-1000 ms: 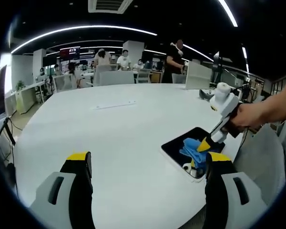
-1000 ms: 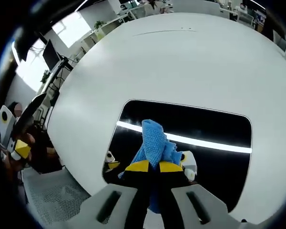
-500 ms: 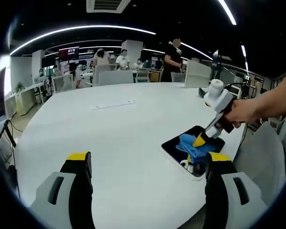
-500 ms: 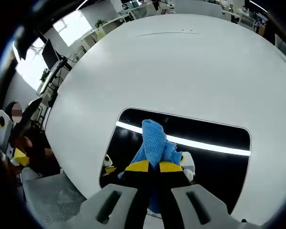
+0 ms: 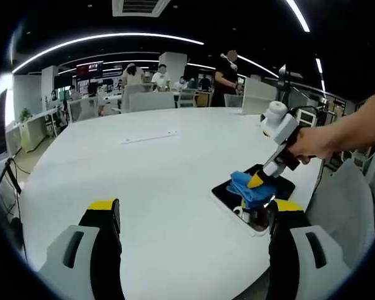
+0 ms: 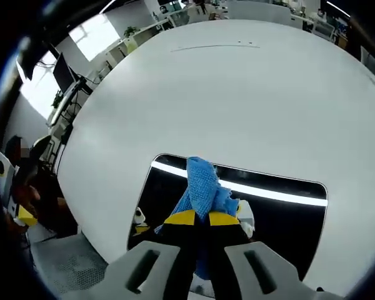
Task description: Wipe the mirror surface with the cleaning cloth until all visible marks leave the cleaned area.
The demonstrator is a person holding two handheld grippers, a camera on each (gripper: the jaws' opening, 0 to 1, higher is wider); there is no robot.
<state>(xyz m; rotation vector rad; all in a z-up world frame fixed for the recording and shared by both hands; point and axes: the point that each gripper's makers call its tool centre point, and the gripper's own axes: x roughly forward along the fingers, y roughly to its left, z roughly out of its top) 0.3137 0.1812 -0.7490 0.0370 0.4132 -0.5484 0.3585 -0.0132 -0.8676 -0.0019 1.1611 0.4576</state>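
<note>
Gripping the blue cloth (image 6: 202, 186) with jaws clamped, right gripper (image 6: 195, 219) has slid it toward the mirror's (image 6: 281, 212) far edge on the white surface (image 6: 237, 100); left gripper (image 5: 190, 209) stays idle, jaws apart.

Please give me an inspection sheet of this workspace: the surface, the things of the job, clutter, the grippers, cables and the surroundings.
Surface: large white round table, mostly bare.
Job's things: dark rectangular mirror lies flat near the table edge, reflecting a ceiling light strip; blue cleaning cloth rests on it.
Clutter: thin pale strip on the far side of the table.
Grippers: right gripper shut on the cloth, over the mirror; left gripper open, holding nothing, above the table.
Cables: one cable behind the right gripper.
Surroundings: open office with desks, chairs, several people and curved ceiling lights.
</note>
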